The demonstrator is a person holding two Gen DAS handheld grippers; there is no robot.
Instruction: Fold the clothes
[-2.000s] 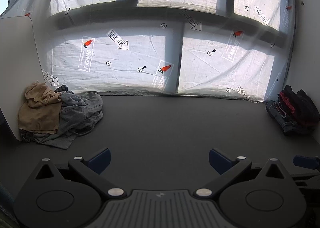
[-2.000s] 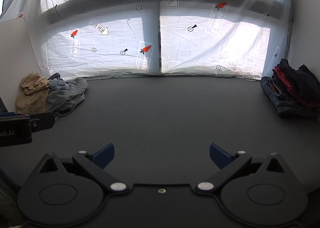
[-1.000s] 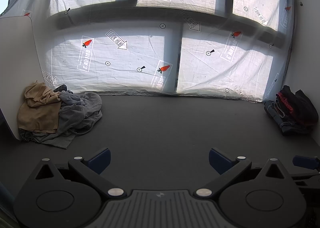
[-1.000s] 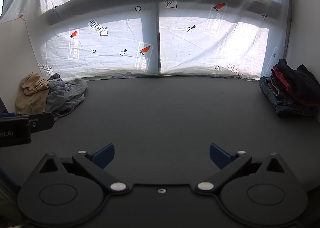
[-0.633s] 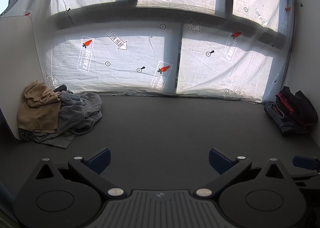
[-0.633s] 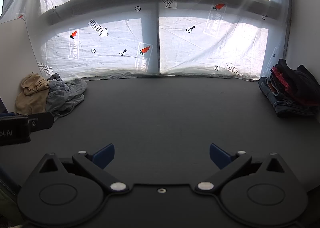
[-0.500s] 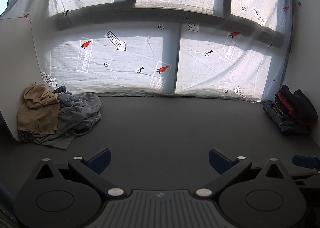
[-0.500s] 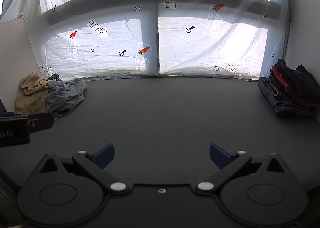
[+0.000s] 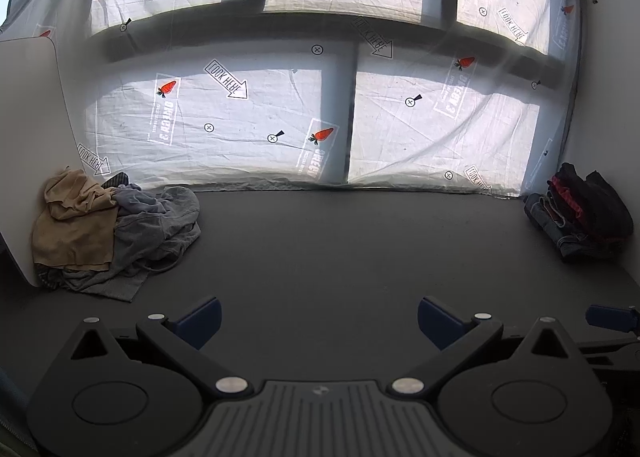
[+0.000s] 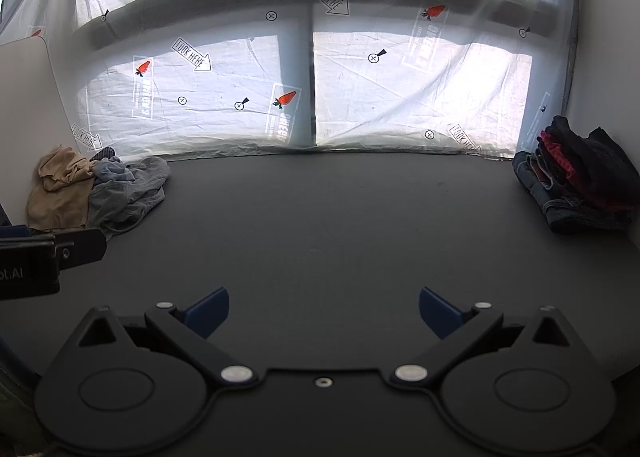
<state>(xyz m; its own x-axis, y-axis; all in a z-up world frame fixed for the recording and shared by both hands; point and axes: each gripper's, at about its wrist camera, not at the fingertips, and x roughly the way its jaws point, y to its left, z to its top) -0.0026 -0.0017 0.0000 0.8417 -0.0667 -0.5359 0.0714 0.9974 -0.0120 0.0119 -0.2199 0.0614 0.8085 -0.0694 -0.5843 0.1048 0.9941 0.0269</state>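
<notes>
Left gripper [image 9: 319, 315] and right gripper [image 10: 323, 309], both with jaws spread and empty, above a bare dark table [image 9: 340, 249]. Far left corner: unfolded heap of tan and grey clothes [image 9: 108, 225]. Far right corner: folded stack [image 10: 580, 181]. Behind: printed plastic sheet [image 9: 280, 105] over windows
</notes>
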